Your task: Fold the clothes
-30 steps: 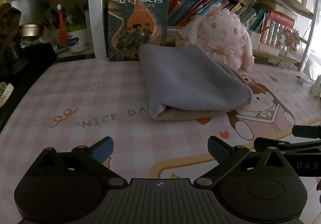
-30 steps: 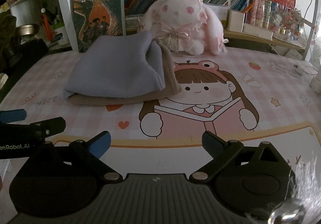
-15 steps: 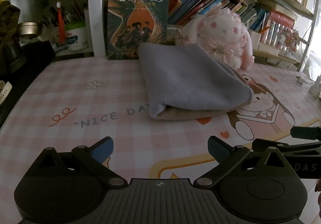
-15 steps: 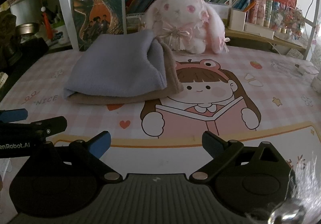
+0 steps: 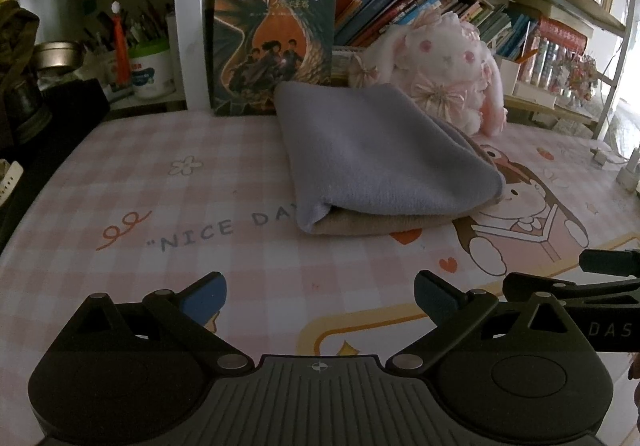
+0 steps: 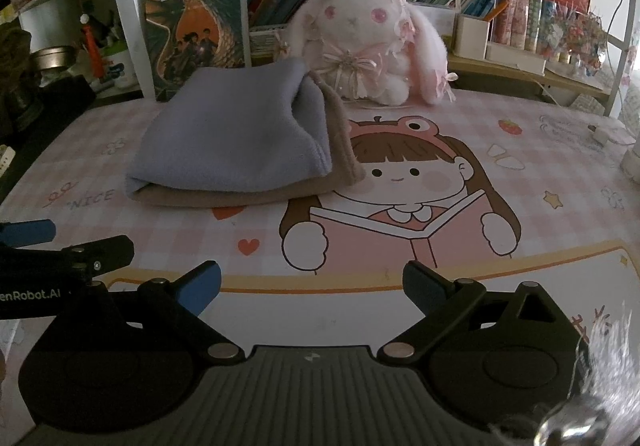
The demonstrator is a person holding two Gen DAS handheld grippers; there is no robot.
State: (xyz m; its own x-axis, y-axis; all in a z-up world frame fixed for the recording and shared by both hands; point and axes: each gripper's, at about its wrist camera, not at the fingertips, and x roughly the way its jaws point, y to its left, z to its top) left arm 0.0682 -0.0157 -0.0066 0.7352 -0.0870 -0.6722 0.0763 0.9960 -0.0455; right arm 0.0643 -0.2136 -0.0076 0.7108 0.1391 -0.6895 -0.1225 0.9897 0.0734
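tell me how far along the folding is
It looks mostly done: the grey cloth lies folded on the tan cloth, stacked on the mat in front of the plush rabbit. Nothing is in hand: the left hand-held gripper and right hand-held gripper are open, short of the stack. No unfolded clothes show in either view, so little seems left.

My right gripper point(image 5: 608, 282) enters the left wrist view at the right edge, which cuts off all but two finger ends and the letters "DAS". My left gripper point(image 6: 36, 246) enters the right wrist view at the left edge, its label cut to "enRobot.AI". The grey garment point(image 6: 236, 138) covers most of the tan garment point(image 6: 256, 198). The desk mat point(image 5: 200, 246) lettering "NICE DA" runs under the fold. A blurred glassy object point(image 6: 580, 410) fills the lower right corner; I cannot tell what it is.
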